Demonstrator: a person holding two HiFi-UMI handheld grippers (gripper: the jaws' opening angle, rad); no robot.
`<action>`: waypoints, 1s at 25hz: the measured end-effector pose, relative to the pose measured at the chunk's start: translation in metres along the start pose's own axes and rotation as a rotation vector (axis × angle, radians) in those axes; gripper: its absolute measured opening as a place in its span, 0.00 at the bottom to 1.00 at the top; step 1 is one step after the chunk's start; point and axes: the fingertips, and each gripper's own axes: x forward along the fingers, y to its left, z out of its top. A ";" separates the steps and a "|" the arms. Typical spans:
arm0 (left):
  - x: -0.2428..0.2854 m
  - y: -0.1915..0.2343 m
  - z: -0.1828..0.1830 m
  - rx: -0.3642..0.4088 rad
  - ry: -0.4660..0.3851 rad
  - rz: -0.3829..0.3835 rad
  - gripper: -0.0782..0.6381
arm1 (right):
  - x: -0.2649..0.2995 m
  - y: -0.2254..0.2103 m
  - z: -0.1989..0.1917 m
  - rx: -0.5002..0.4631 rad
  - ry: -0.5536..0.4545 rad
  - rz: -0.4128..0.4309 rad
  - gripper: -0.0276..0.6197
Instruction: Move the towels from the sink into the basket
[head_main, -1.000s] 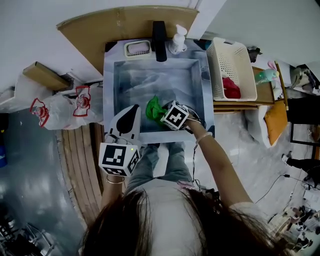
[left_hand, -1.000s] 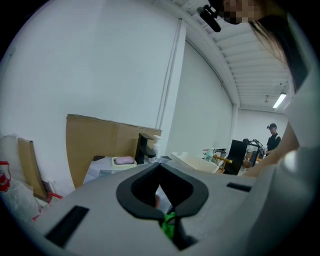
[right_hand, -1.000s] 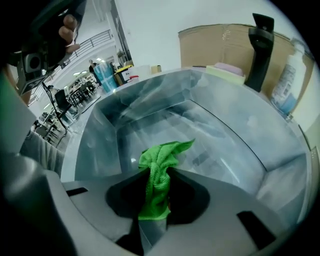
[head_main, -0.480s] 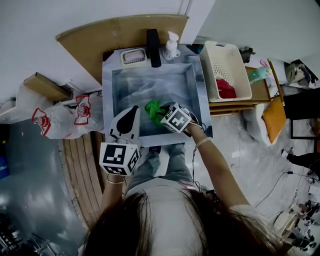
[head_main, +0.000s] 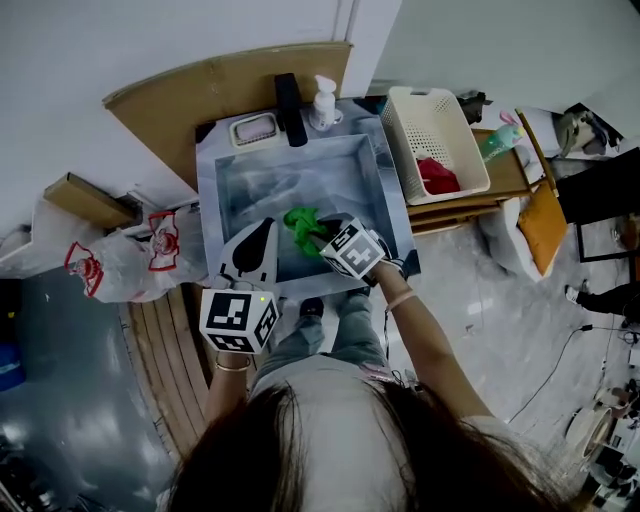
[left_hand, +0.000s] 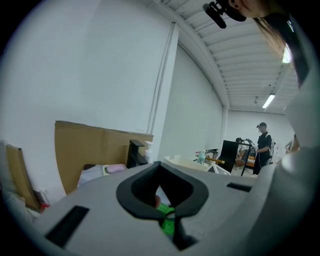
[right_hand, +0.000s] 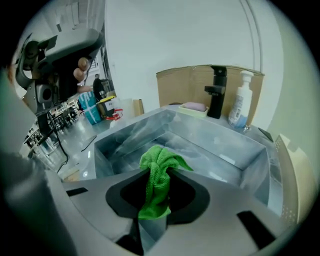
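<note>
A green towel (head_main: 303, 224) hangs bunched over the front part of the grey sink (head_main: 290, 180), with my right gripper (head_main: 323, 236) shut on it. In the right gripper view the green towel (right_hand: 161, 159) droops from between the jaws of the right gripper (right_hand: 159, 174), above the sink (right_hand: 220, 145). My left gripper (head_main: 263, 232) sits at the sink's front left edge, jaws together and holding nothing. In the left gripper view, the left gripper (left_hand: 160, 164) points toward the wall. The white basket (head_main: 402, 140) right of the sink holds a red towel (head_main: 437, 175).
A black faucet (head_main: 290, 95), a soap bottle (head_main: 323, 100) and a soap dish (head_main: 252, 128) line the sink's back edge. Cardboard (head_main: 200, 85) leans on the wall behind. Plastic bags (head_main: 130, 250) lie on the floor at the left. The basket rests on a wooden shelf (head_main: 500, 175).
The head view has swung a little. The green towel stays in the right gripper and looks more bunched up above the sink's front. The left gripper has kept its place.
</note>
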 end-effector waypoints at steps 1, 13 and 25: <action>0.000 -0.001 0.001 0.002 -0.001 -0.006 0.12 | -0.004 0.000 0.002 0.009 -0.014 -0.008 0.20; 0.008 -0.015 0.012 0.025 -0.008 -0.044 0.12 | -0.044 -0.001 0.026 0.089 -0.190 -0.097 0.20; 0.027 -0.041 0.026 0.048 -0.019 -0.033 0.12 | -0.091 -0.013 0.038 0.129 -0.349 -0.131 0.20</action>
